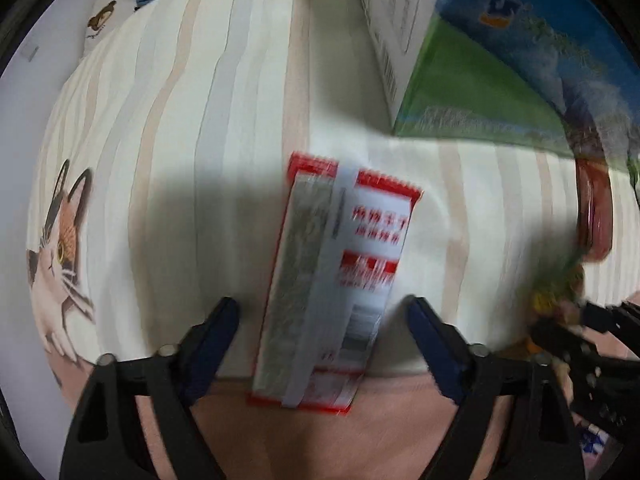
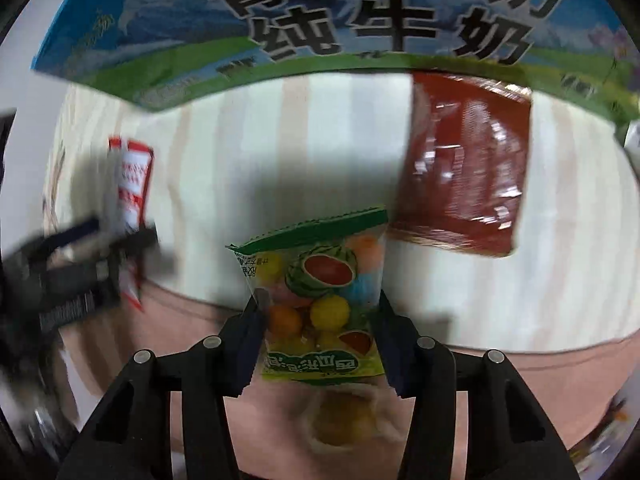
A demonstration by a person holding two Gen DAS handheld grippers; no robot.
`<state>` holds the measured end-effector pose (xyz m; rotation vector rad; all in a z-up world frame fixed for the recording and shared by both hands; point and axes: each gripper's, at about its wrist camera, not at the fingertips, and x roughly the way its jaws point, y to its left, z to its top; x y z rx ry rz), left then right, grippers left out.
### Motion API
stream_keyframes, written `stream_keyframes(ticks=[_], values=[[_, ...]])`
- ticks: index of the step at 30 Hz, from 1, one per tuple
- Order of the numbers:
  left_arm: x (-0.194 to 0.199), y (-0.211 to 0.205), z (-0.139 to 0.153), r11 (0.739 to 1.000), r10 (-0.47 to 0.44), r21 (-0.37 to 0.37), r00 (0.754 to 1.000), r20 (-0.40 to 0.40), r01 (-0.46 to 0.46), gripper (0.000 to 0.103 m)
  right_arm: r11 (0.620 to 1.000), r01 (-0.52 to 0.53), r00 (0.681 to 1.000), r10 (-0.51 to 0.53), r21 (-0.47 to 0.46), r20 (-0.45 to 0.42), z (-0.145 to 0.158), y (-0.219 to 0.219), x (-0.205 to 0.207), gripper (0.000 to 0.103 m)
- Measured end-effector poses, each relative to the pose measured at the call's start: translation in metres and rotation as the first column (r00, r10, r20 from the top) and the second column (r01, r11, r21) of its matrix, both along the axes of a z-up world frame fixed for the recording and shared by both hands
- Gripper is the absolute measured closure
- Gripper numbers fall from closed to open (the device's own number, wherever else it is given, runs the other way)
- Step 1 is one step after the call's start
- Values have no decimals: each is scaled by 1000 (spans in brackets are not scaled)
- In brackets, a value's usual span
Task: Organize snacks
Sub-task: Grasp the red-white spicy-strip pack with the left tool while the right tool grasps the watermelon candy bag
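A red-and-white snack packet [image 1: 336, 264] lies flat on the striped bed sheet [image 1: 200, 140]. My left gripper [image 1: 324, 316] points down over it and is open, with a finger on each side of the packet and a small gap at both. In the right wrist view, a green candy bag with watermelon print and coloured balls [image 2: 320, 292] sits between the fingers of my right gripper [image 2: 320, 304], whose pads press on its two sides. The left gripper [image 2: 80, 268] shows blurred at that view's left edge, over the red-and-white packet [image 2: 132, 184].
A large blue-and-green milk carton box [image 2: 320, 20] stands just beyond the snacks, also at top right as the box [image 1: 500, 60]. A dark red shiny packet [image 2: 464, 168] lies beside the candy bag. A cat print [image 1: 60, 248] marks the sheet at left.
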<state>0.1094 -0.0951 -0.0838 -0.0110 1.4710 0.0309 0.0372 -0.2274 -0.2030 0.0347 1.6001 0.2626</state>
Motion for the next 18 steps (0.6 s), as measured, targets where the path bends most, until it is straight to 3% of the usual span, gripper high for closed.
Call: stream_keyframes(ticks=[3, 9, 13, 15, 16, 18], values=[[-6, 1, 3, 995, 83, -52, 997, 3, -83, 45, 995, -98, 995, 98, -29, -14, 1, -7, -2, 49], [-56, -6, -4, 968, 204, -135, 977, -69, -211, 48, 998, -28, 997, 31, 47, -67, -1, -31, -11, 35], [-76, -11, -11, 955, 244, -149, 965, -92, -256, 48, 1000, -4, 999, 4, 14, -44, -6, -25, -17, 33], [-76, -12, -13, 960, 234, -136, 968, -92, -245, 48, 1000, -11, 1000, 11, -23, 12, -6, -20, -21, 39], [-75, -14, -14, 964, 225, -124, 970, -96, -236, 48, 998, -22, 999, 25, -64, 43, -6, -16, -24, 50], [-74, -18, -16, 967, 218, -113, 971, -100, -229, 48, 997, -18, 997, 23, -69, 71, -5, -13, -29, 50]])
